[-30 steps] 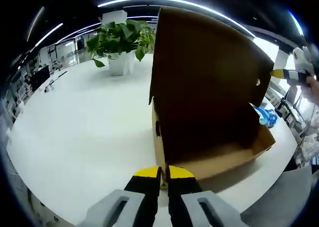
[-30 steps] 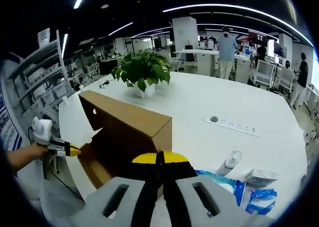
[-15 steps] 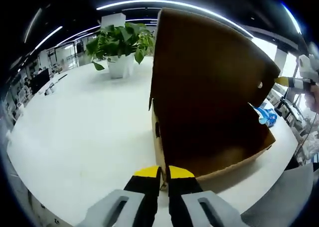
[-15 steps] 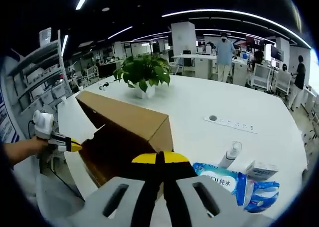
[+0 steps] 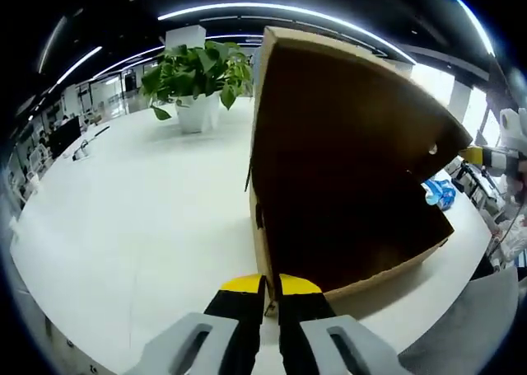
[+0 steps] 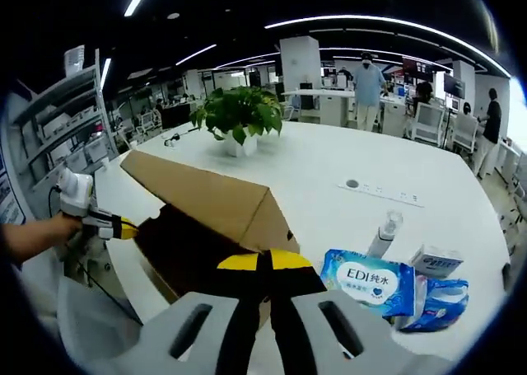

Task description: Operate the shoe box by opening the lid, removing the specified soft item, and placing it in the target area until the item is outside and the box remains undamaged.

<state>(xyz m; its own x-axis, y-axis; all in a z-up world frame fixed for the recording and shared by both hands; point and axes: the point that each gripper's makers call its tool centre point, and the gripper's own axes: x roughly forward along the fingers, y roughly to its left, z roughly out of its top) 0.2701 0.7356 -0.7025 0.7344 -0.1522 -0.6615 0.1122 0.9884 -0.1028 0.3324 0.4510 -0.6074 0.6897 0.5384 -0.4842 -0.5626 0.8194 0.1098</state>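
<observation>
Left gripper view: the shoe box (image 5: pixel 346 227) front wall is pinched by the left hand-held gripper (image 5: pixel 269 286), presumably steadying it on the tabletop (image 5: pixel 140 210). The raised lid (image 5: pixel 346 111) is pinched by the right hand-held gripper (image 6: pixel 262 264), exposing the interior.

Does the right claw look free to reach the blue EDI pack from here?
Probably yes: the pack lies in the open on the table just beside the right claw, clear of the box.

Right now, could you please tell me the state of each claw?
Left claw: closed on the front edge of the shoe box.
Right claw: closed; whether it grips the box cannot be told.
</observation>
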